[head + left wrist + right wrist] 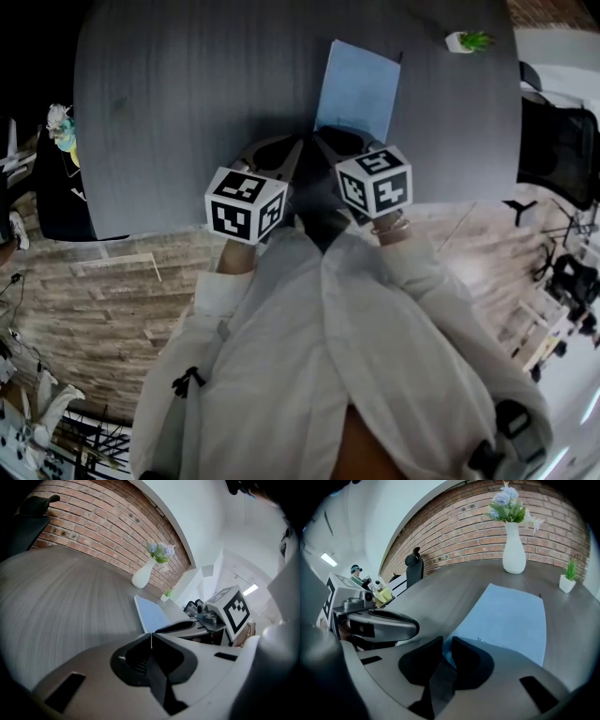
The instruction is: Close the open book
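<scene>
One closed book (356, 89) on table (187, 94); left gripper (151, 634) fingers (133, 656) together.

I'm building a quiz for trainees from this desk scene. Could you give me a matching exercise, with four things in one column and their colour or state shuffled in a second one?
Things:
1. book
2. vase
3. potted plant
4. left gripper

Descriptions:
A. jaws together, nothing between them
B. white, holding flowers
C. light blue, lying flat
D. green leaves in a small white pot

Pairs: 1-C; 2-B; 3-D; 4-A
</scene>
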`<state>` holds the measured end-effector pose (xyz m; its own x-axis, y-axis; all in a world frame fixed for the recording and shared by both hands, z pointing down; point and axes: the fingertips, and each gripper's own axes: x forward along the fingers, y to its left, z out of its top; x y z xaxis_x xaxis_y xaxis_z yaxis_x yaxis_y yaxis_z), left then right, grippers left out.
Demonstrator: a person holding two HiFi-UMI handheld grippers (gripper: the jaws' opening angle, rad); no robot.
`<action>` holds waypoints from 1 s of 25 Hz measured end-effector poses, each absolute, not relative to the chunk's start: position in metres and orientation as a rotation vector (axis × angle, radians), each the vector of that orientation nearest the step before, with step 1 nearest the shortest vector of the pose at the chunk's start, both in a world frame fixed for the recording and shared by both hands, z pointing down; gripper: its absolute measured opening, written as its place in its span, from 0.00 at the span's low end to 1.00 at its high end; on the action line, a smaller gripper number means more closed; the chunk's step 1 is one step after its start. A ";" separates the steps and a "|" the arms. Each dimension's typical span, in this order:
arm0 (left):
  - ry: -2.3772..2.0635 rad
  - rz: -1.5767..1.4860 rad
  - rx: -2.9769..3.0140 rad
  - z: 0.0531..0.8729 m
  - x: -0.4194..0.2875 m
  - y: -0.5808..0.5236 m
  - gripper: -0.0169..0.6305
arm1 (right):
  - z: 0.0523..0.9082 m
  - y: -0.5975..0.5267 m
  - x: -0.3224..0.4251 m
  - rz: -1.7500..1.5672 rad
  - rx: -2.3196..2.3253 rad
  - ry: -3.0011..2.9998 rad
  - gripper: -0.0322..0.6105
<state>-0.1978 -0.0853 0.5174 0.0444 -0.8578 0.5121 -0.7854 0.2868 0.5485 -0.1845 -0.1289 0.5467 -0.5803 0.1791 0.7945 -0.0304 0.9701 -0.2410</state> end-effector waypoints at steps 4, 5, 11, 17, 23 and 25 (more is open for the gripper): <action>-1.736 -0.084 1.514 0.516 -0.198 -0.086 0.04 | 0.546 -0.123 -0.185 0.289 -0.149 -2.165 0.15; -1.741 -0.063 1.519 0.515 -0.198 -0.087 0.04 | 0.545 -0.122 -0.185 0.299 -0.159 -2.162 0.16; -1.763 -0.074 1.515 0.506 -0.199 -0.091 0.04 | 0.535 -0.118 -0.182 0.343 -0.177 -2.195 0.21; -1.798 -0.063 1.528 0.490 -0.194 -0.099 0.04 | 0.510 -0.121 -0.178 0.411 -0.250 -2.265 0.22; -1.800 -0.054 1.569 0.475 -0.182 -0.111 0.04 | 0.484 -0.138 -0.166 0.495 -0.256 -2.338 0.22; -1.795 -0.059 1.589 0.468 -0.178 -0.117 0.04 | 0.475 -0.144 -0.161 0.515 -0.249 -2.360 0.22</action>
